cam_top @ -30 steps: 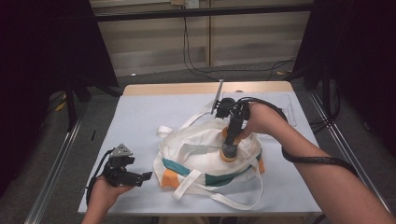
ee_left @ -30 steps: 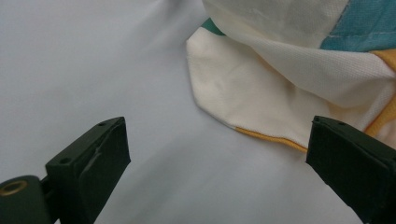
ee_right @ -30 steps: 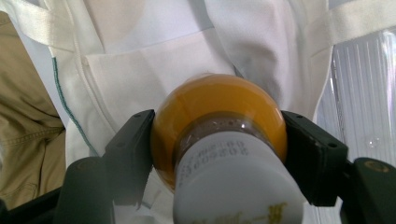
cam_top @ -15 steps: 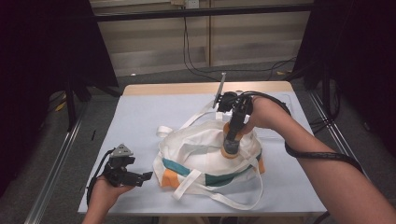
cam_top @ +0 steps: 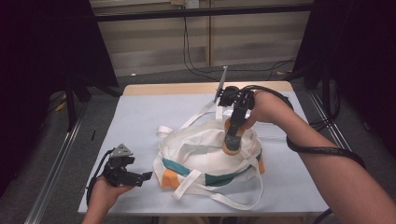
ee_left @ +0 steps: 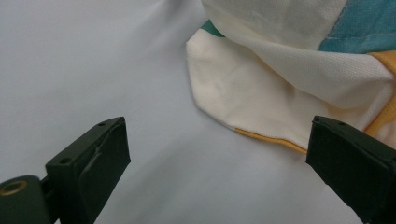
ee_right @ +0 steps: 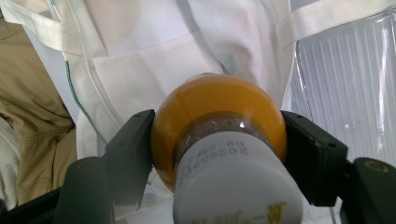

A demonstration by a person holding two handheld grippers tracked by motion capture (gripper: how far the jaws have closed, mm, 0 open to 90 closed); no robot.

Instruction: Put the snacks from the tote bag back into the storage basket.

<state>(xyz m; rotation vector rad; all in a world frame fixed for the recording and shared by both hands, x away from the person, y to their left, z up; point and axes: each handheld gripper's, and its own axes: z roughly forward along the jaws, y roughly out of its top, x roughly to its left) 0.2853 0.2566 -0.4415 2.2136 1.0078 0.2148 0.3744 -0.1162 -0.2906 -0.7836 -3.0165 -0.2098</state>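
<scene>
right gripper (ee_right: 217, 154) clamped on orange bottle (ee_right: 217, 123), poised over white bag (cam_top: 205, 149) | left gripper (ee_left: 224, 163) released beside bag | bottle not yet inside

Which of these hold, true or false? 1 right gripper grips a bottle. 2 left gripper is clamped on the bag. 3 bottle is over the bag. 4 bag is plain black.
1. True: the right gripper is shut on the orange bottle.
2. False: the left gripper is open, beside the tote bag, not touching it.
3. True: the bottle is above the bag.
4. False: the bag is cream with teal and orange panels.
</scene>
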